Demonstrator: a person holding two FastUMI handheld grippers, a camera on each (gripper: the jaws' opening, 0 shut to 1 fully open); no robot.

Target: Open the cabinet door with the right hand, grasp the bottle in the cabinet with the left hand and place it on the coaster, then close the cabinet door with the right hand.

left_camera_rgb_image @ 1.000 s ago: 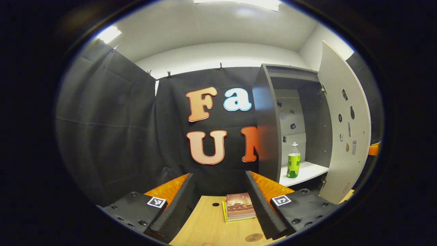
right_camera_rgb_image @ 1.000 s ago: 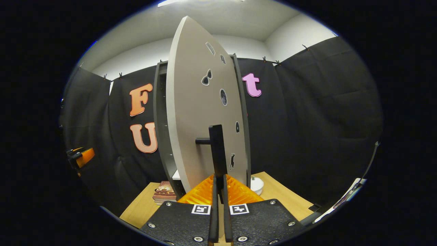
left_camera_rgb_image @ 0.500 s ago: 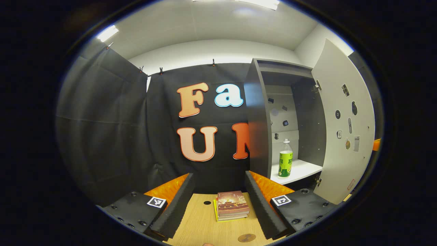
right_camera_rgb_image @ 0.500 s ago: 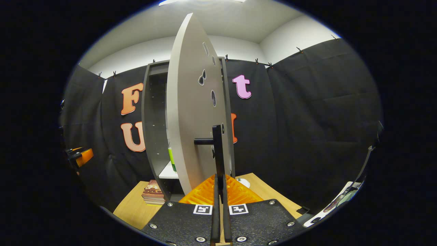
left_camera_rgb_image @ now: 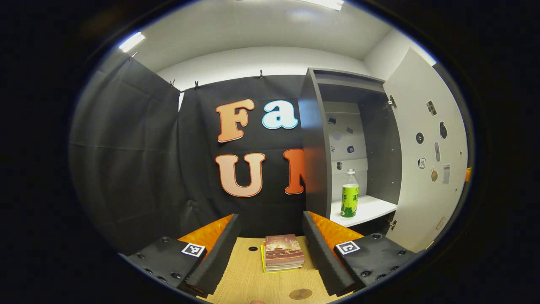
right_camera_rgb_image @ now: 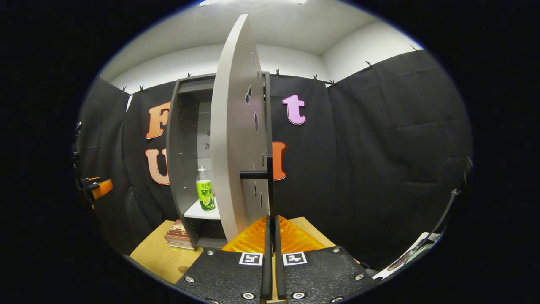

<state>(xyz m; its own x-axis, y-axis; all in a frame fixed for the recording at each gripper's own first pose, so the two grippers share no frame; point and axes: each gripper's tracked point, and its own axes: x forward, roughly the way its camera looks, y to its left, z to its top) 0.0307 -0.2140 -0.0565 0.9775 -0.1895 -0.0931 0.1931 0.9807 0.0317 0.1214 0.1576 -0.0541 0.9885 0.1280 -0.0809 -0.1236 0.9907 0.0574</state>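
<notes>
Door-opening looks nearly done — we keep our right gripper (right_camera_rgb_image: 272, 253) clamped on the pale cabinet door's black bar handle (right_camera_rgb_image: 269, 185), left gripper (left_camera_rgb_image: 270, 249) spread apart, green-labelled plastic bottle (left_camera_rgb_image: 349, 194) still shelved.

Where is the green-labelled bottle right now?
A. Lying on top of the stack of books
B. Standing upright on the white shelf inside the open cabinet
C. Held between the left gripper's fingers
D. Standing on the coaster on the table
B. The bottle stands upright on the cabinet's white shelf with the door swung open, while the left gripper is open and empty over the table, apart from it.
</notes>
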